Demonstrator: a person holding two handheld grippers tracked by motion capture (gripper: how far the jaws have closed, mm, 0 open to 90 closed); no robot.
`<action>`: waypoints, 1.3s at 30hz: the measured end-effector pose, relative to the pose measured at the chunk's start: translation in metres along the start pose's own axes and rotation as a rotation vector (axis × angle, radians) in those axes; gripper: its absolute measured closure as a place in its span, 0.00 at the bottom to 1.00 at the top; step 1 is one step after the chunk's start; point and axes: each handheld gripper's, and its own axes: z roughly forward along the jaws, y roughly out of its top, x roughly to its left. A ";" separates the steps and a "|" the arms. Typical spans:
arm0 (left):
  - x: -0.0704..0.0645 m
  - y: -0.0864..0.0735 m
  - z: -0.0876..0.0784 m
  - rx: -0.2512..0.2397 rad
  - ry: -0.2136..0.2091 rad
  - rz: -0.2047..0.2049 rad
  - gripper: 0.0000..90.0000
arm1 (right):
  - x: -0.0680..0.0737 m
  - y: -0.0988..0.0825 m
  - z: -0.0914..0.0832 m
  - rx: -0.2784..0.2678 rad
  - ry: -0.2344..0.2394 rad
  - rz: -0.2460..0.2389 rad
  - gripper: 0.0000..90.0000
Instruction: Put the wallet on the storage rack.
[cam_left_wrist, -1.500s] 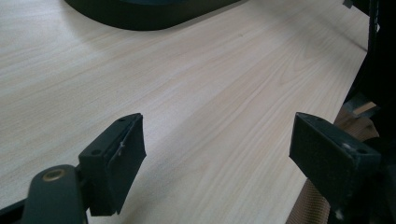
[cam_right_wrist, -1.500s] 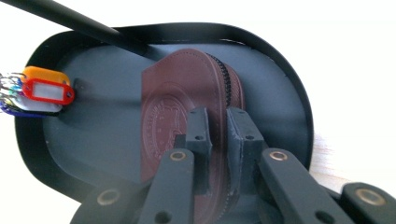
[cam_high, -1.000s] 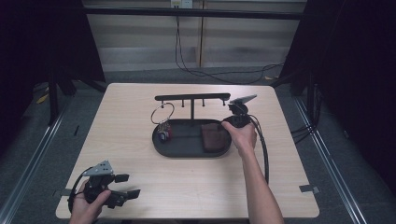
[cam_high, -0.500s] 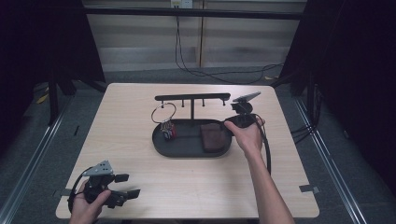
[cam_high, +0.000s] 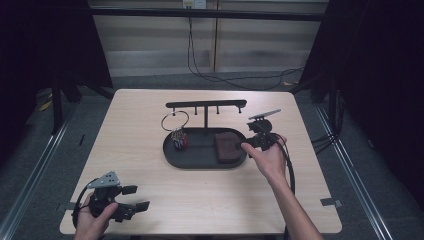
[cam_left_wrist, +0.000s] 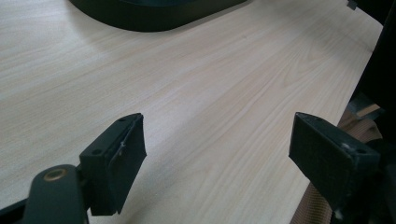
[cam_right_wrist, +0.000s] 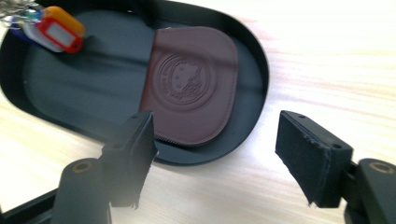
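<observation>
A brown leather pouch (cam_right_wrist: 191, 84) is seen lying flat at one end of the black oval tray (cam_right_wrist: 252, 60), beside a bunch of keys with coloured tags (cam_right_wrist: 51, 28). It is judged light, soft and pliable (likely to sag), best pinched at the curved edge nearest the tray rim. The right gripper (cam_right_wrist: 215, 154) is held spread just before that edge, empty. The embossed seal is revealed by the right gripper view, while the hook stand (cam_high: 206, 105) and the left gripper (cam_high: 132, 197), spread over bare worktop (cam_left_wrist: 196, 93), are placed by the high view.
</observation>
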 end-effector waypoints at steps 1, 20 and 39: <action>0.000 0.000 0.000 -0.001 0.001 0.001 0.21 | 0.000 -0.003 0.000 -0.005 0.004 -0.002 0.31; 0.001 0.000 -0.003 -0.029 0.019 -0.003 0.21 | -0.019 -0.078 -0.019 -0.192 0.067 -0.016 0.26; 0.002 0.000 -0.005 -0.047 0.025 -0.017 0.21 | -0.036 -0.155 -0.032 -0.262 0.070 -0.013 0.26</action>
